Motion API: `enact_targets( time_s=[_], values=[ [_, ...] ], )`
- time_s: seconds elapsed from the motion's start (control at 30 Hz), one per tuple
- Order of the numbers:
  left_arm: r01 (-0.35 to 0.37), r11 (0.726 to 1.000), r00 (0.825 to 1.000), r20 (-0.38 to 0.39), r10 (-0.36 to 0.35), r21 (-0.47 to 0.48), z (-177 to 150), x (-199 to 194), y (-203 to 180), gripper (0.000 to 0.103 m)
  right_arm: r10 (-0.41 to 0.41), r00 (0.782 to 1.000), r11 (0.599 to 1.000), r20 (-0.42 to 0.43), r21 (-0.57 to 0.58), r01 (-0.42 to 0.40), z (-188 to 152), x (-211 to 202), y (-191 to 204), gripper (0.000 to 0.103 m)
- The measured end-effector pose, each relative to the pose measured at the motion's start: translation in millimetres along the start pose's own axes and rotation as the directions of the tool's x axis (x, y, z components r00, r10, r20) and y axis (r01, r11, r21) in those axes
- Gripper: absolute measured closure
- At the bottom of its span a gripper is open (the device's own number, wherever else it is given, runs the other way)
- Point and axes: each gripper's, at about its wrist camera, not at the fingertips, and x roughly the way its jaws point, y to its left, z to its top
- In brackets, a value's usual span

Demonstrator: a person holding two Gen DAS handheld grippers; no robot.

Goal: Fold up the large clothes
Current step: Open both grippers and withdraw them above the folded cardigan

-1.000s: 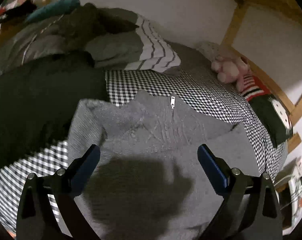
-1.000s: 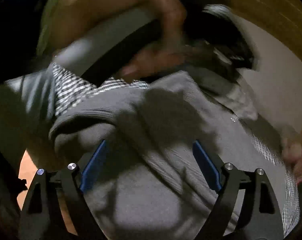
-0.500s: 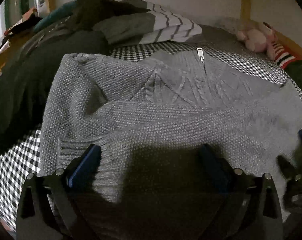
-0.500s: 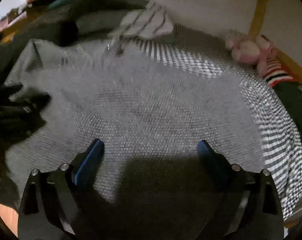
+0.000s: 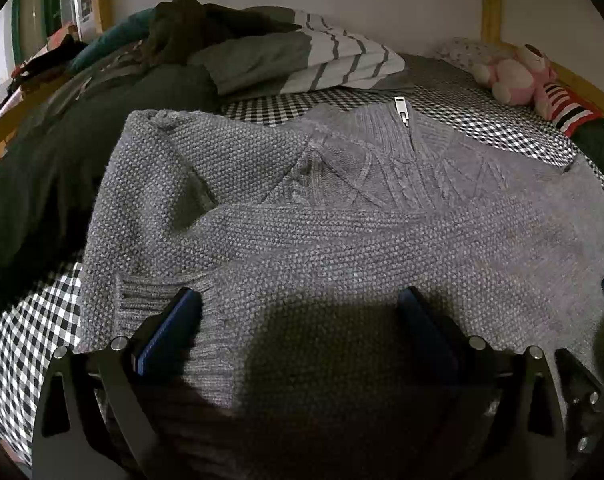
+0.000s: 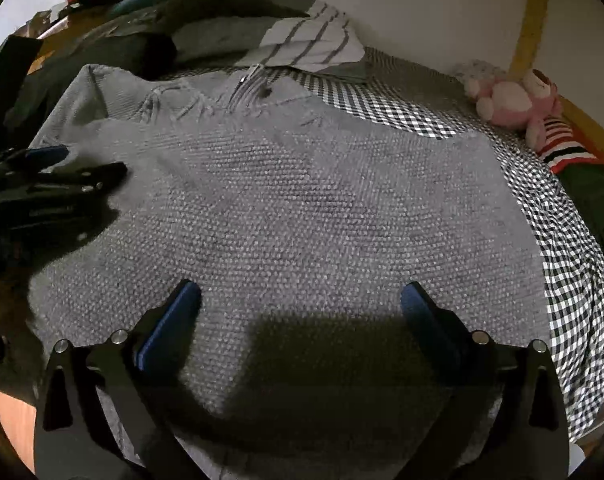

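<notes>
- Sweater (image 5: 342,232) lies flat on the bed (image 5: 26,344), zipper (image 5: 401,109) at its far edge.
- Both your hand-held grippers, left (image 5: 298,312) and right (image 6: 300,304), hover spread over its near hem, gripping nothing.
- Thick, floppy knit: pinch the hem corners.

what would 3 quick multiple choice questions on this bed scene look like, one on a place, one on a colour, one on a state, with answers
1. Where does the pink plush toy lie?
A. on the sweater
B. at the far right of the bed by the wooden frame
C. between the left gripper's fingers

2. What colour is the knit sweater?
A. grey
B. red
C. yellow

3. How do the right gripper jaws stand?
A. shut on the zipper
B. shut on a sleeve
C. open over the sweater

Answers:
1 B: the toy sits beside the frame, off the sweater.
2 A: the knit is grey all over.
3 C: both blue pads stand wide apart with nothing pinched between them.
</notes>
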Motion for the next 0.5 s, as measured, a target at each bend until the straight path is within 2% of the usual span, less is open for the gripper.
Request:
enact_targets(
  time_s=[0.13,0.2,0.33,0.43,0.5],
  values=[
    [0.000,1.000,1.000,-0.002,0.000,0.000,0.9,0.4,-0.1,0.004,0.017,0.999,1.000,0.029,0.002,-0.017,5.1,-17.3,-0.5,0.004],
    [-0.002,1.000,1.000,-0.002,0.002,0.002,0.6,0.6,-0.5,0.004,0.013,1.000,1.000,-0.006,-0.025,-0.013,-2.2,-4.5,2.7,0.004],
    [-0.005,1.000,1.000,-0.008,0.005,0.011,1.7,0.5,-0.9,0.004,0.032,0.999,0.999,-0.009,-0.015,-0.033,-2.0,1.0,-0.2,0.003],
    [0.001,1.000,0.999,0.039,-0.002,0.030,-1.9,-7.8,-1.5,0.005,0.059,0.998,0.998,0.003,-0.014,-0.058,0.4,-9.7,-3.6,0.003],
    [0.012,0.996,0.997,0.074,-0.019,0.084,-10.6,-24.4,-3.5,0.005,0.086,0.995,0.996,0.044,-0.021,-0.085,-2.3,-29.7,-4.9,0.003]
  ],
)
